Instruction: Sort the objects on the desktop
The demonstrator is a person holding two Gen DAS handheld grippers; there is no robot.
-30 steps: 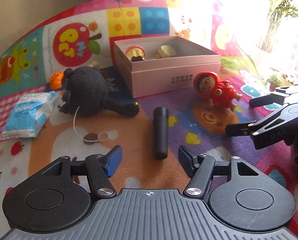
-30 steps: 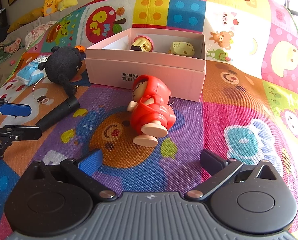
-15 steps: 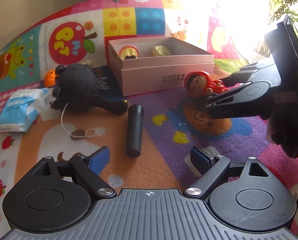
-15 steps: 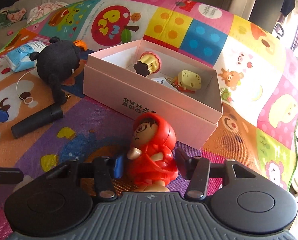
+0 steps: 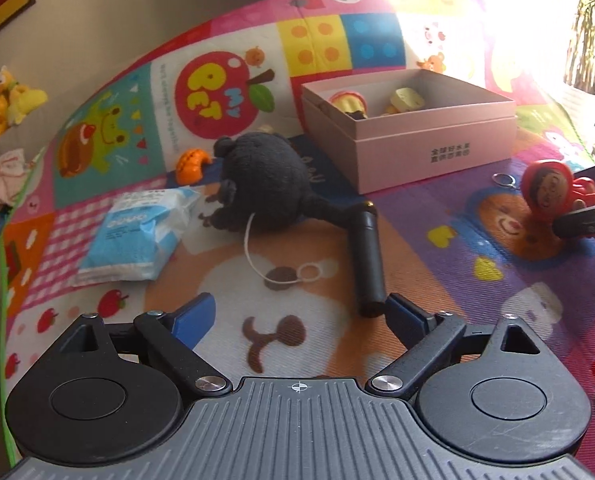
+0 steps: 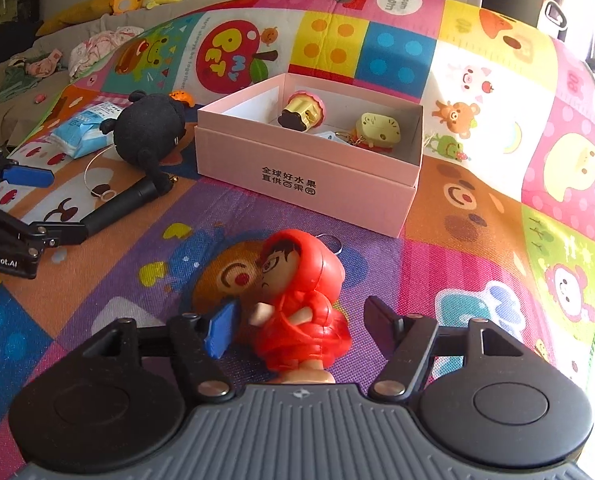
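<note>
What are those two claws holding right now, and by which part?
Nothing, it seems. The right claw straddles the red hooded figurine at its body, jaws just opening, pads clear. The left claw, also just opening, is empty.

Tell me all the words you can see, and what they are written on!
"全球好水果 直供百果园": on the front of the pink box.
"MY PET": on the red apple picture of the play mat.
"enRobot.AI": on the left claw; its start is cut off.
"04" and "08": along the mat's edge.
Writing on the blue tissue pack is too blurred to read.
Small print beside the apple is too small.
</note>
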